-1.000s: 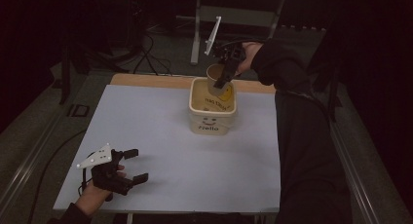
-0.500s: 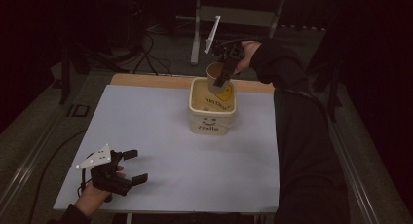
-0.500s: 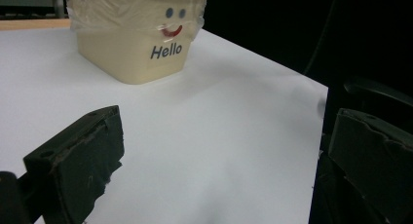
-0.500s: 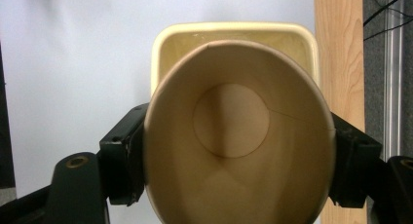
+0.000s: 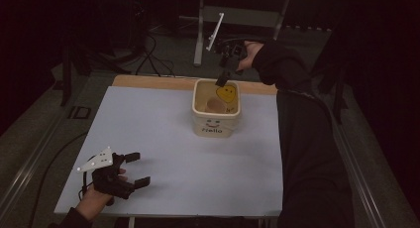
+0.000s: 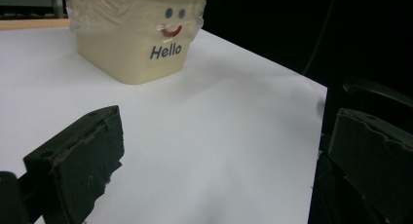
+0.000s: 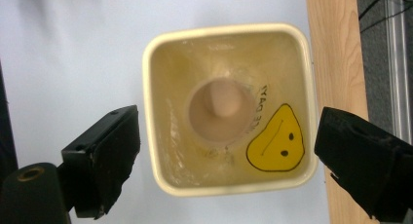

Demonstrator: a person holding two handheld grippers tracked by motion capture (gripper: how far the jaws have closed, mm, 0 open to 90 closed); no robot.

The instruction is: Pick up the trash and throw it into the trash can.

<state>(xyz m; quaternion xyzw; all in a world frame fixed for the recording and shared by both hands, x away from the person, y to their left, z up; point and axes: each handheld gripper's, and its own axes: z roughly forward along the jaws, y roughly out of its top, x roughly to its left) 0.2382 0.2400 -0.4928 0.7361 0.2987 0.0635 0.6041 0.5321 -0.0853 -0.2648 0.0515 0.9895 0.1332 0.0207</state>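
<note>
1. Right gripper view: we look straight down into a cream square tub with rounded corners. On its floor sits a brown paper cup, mouth up. A yellow smiley sticker lies at the inner wall beside the cup, with dark lettering next to it that we cannot read.
2. In the high view, the tub stands near the far edge of the tabletop, right of centre. In the left gripper view, its front bears a smiling face and the word "Hello", with clear film wrinkled around its upper part.
3. Our right gripper hangs above the tub's far rim, touching nothing, and its fingers stand wide apart with nothing between them.
4. Our left gripper rests at the near left corner of the tabletop, well apart from the tub, fingers spread and empty.
5. The tabletop is pale white, with a wooden strip along its far edge.
6. Beyond it, the room is dark; cables trail on the floor beside a metal stand.
</note>
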